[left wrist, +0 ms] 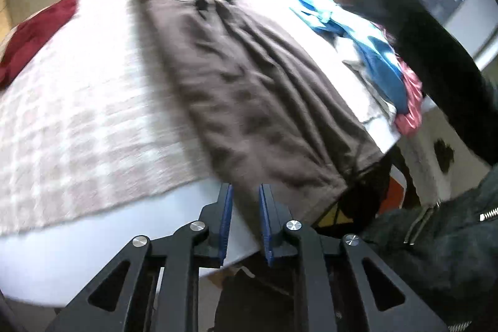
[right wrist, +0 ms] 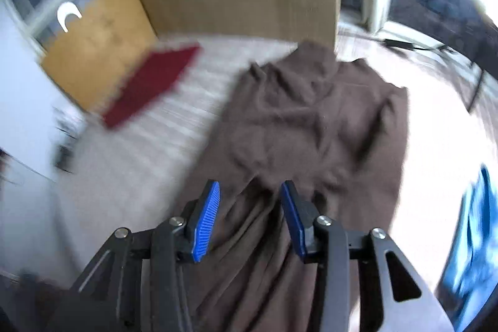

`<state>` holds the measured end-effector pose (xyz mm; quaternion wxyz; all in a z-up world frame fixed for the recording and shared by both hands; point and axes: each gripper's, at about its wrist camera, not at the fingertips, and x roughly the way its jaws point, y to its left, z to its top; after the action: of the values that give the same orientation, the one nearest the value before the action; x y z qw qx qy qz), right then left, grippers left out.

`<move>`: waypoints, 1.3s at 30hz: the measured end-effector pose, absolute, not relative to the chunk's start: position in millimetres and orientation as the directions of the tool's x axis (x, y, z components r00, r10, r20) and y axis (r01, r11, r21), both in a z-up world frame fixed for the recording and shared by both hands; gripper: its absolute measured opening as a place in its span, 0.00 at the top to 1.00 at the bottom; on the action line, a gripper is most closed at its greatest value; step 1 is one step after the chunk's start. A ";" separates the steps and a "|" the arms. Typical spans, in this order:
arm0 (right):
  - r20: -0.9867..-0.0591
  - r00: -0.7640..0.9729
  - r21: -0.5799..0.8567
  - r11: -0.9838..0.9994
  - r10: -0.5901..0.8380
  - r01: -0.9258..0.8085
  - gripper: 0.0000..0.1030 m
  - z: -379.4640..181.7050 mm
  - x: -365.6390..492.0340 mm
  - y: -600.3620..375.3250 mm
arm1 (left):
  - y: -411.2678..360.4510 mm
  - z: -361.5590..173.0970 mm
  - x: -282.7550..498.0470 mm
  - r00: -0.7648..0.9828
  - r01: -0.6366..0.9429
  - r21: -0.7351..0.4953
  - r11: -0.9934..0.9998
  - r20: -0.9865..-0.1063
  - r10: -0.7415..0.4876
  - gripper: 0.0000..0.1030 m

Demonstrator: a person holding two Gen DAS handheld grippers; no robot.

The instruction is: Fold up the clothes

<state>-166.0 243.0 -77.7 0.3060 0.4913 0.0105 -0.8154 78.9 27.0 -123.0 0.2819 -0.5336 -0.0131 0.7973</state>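
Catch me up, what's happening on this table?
A person with a claw in each hand is folding clothes. A brown garment lies stretched out on a checked cloth. The right claw hangs open over it, gripping nothing. The left claw sits at its near hem, jaws nearly closed; no grip is visible.

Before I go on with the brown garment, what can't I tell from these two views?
- Left wrist view: whether the left gripper pinches the brown garment; its hem is smeared by motion blur.
- Left wrist view: the clothes pile, partly behind a dark sleeve.
- Right wrist view: the garment's near end, cut off by the right gripper and bottom edge.
- Right wrist view: the red cloth, blurred.
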 end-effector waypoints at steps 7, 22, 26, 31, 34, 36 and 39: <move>-0.874 -0.324 0.245 -0.905 -0.361 0.348 0.48 -110.1 -15.0 328.9 | 24.4 -131.9 94.0 -0.236 -0.435 -0.359 -0.826 -0.839 0.490 0.84; -0.868 -0.182 0.328 -0.809 -0.462 0.489 0.49 -128.2 -93.7 242.6 | 138.2 -138.2 118.8 -0.292 -0.666 -0.162 -0.728 -0.842 0.454 0.79; -0.875 -0.116 0.365 -0.799 -0.469 0.477 0.49 -157.2 -156.7 207.2 | 140.9 -143.3 115.4 -0.307 -0.639 -0.188 -0.746 -0.827 0.471 0.81; -0.878 -0.032 0.409 -0.785 -0.477 0.465 0.48 -193.2 -199.7 170.1 | 138.6 -145.8 114.2 -0.316 -0.611 -0.243 -0.754 -0.798 0.514 0.96; -0.872 -0.057 0.391 -0.762 -0.486 0.517 0.69 -187.9 -201.2 160.2 | 137.1 -142.7 113.5 -0.306 -0.602 -0.278 -0.749 -0.786 0.538 0.97; -0.892 -0.068 0.343 -0.767 -0.447 0.543 0.95 -185.5 -201.4 159.7 | 137.9 -138.2 113.4 -0.295 -0.609 -0.296 -0.736 -0.777 0.557 0.97; -0.905 -0.068 0.312 -0.762 -0.421 0.567 0.96 -179.1 -200.4 163.2 | 141.4 -131.4 114.5 -0.282 -0.629 -0.301 -0.717 -0.771 0.571 0.97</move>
<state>-200.4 163.2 -179.1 0.3391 0.5924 0.0616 -0.7282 114.5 141.4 -131.4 0.3751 -0.4673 0.0308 0.8000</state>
